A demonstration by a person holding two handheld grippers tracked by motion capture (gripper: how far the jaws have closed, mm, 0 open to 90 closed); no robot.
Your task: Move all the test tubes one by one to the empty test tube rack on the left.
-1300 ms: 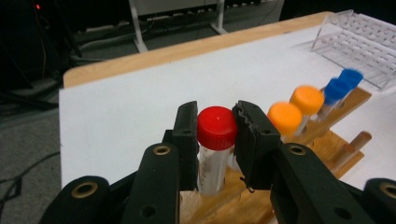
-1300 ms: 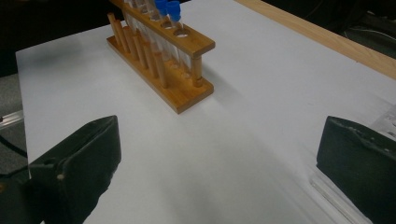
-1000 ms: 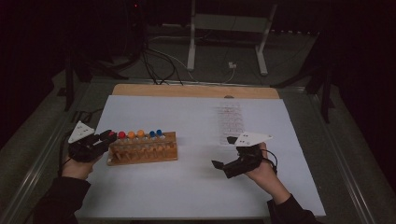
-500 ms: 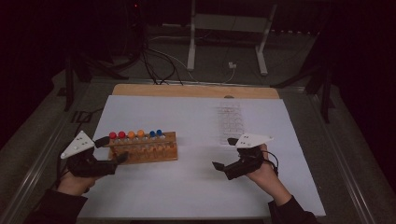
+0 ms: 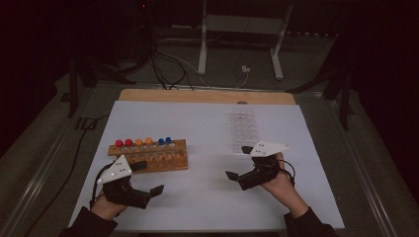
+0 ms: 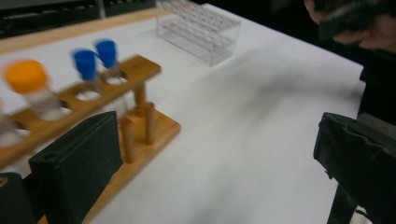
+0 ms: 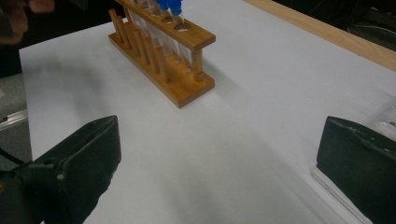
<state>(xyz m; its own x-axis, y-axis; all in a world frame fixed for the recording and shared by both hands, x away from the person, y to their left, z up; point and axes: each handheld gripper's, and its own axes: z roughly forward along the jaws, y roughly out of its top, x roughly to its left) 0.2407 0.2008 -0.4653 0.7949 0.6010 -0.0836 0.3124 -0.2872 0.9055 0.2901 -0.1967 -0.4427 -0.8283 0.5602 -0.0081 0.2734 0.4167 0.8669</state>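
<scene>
White sheeting covered the surface (image 5: 207, 207), with a bare wooden strip along its far edge and wide open room between the two hands. Toward the left stood the wooden test-tube rack (image 5: 150, 155), its capped tubes upright; the clear plastic rack (image 5: 243, 129) lay farther right. Just in front of the wooden rack, the left gripper (image 5: 148, 180) had its jaws just opened wide, holding nothing. Well apart, the right gripper (image 5: 239, 163) hovered with jaws spread, empty.
</scene>
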